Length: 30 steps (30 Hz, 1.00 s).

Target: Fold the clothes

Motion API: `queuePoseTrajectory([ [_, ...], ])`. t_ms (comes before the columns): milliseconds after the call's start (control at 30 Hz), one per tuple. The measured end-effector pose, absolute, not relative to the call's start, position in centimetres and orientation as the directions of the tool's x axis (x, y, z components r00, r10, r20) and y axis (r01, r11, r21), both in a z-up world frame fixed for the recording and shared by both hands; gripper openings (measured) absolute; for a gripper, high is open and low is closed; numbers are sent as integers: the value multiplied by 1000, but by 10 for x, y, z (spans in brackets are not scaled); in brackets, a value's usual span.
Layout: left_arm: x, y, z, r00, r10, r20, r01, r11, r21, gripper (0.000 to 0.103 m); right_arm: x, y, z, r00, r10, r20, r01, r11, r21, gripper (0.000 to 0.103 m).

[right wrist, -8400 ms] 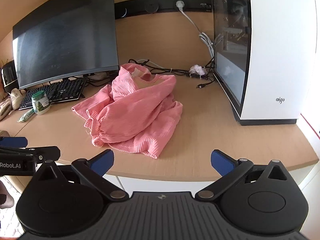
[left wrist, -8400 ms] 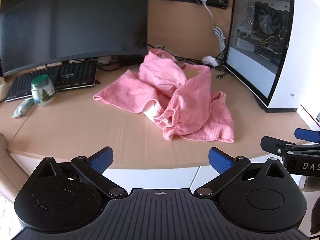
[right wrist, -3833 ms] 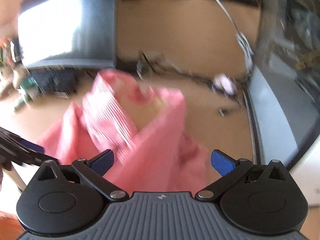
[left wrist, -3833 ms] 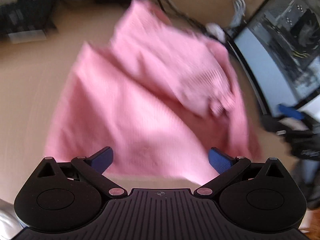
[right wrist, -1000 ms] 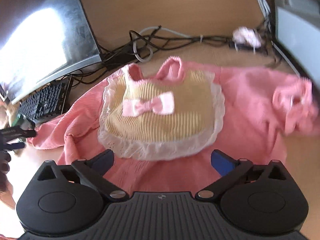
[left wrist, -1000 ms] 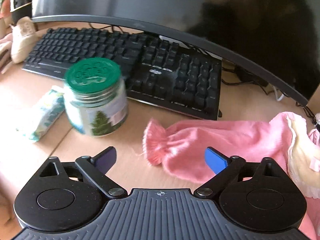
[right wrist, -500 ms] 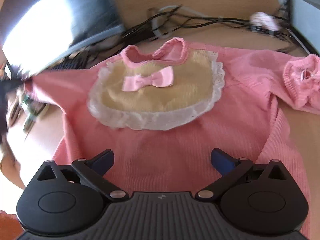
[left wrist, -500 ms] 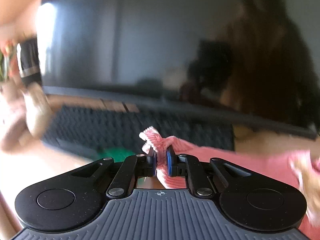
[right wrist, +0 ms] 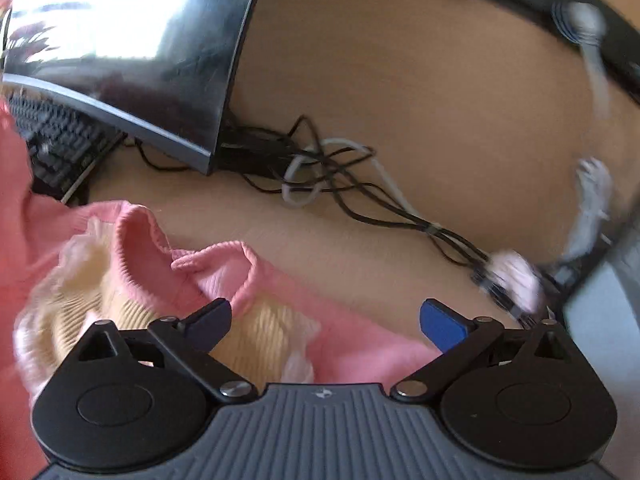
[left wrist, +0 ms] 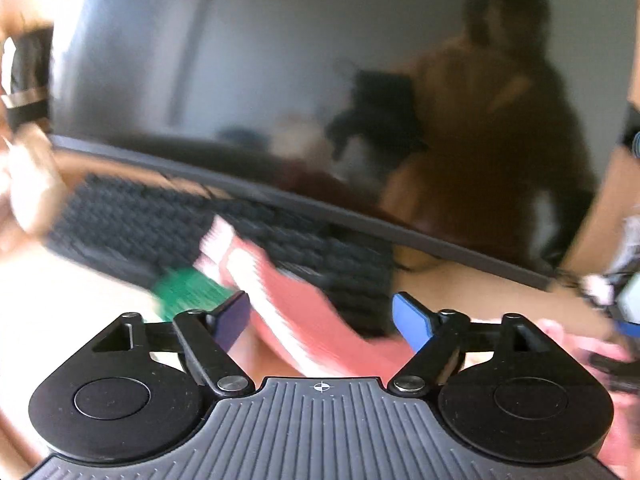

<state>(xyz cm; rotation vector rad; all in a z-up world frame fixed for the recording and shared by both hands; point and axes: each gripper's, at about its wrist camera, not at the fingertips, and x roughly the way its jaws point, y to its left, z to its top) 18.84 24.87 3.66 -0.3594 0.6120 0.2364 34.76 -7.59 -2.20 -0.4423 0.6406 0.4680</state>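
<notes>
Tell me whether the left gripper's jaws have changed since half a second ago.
Yes. The left gripper, then clamped on the pink sleeve, now stands open, with the sleeve lying loose between its fingers in front of the keyboard.

The left wrist view sits low near the desk's front edge, facing the monitor [left wrist: 320,100] closely. The right wrist view faces the desk's back edge and cables [right wrist: 340,184]. Both share the monitor, keyboard [left wrist: 120,224] and pink garment [right wrist: 352,344].

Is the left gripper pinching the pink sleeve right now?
No, the left gripper has its blue fingers spread wide apart, and the pink sleeve lies loose between them.
</notes>
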Motion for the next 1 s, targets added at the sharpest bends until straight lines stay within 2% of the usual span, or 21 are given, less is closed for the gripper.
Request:
queuePoseTrajectory([
  [33,189,242,33,797,58,-601,-290,910,-297,88,355,-66,-28,682,283,-675,-578,774,-258,95],
  [100,192,225,27,792,-11,-610,-246,909,-337,90,364,-46,-38,735,212,-644,-597,652,-466,86],
  [133,193,216,25,786,-26,-617,-236,911,-339,91,370,-40,-46,820,150,-553,-526,580,-622,87],
  [167,193,208,23,781,-36,-624,-229,912,-339,92,380,-40,-50,872,100,-479,-450,548,-705,89],
  [233,193,197,17,767,-44,-640,-229,913,-338,93,402,-44,-54,936,12,-351,-309,503,-807,89],
  [267,193,193,14,760,-49,-648,-229,913,-337,94,410,-49,-51,938,-11,-348,-290,530,-797,89],
  [400,195,182,1,731,-74,-678,-219,916,-336,94,402,-85,-19,850,97,-518,-401,757,-516,91],
  [500,200,173,-6,715,-125,-688,-173,922,-347,94,372,-122,-7,790,177,-587,-424,849,-315,95],
  [633,223,152,-11,685,-282,-672,-17,915,-402,94,326,-165,-6,712,255,-654,-405,910,-87,100],
  [800,259,109,-32,615,-422,-666,129,887,-443,94,271,-203,-39,645,233,-727,-307,951,32,100],
  [1000,270,95,-54,544,-442,-713,175,891,-418,94,236,-204,-62,597,262,-759,-270,956,117,97],
])
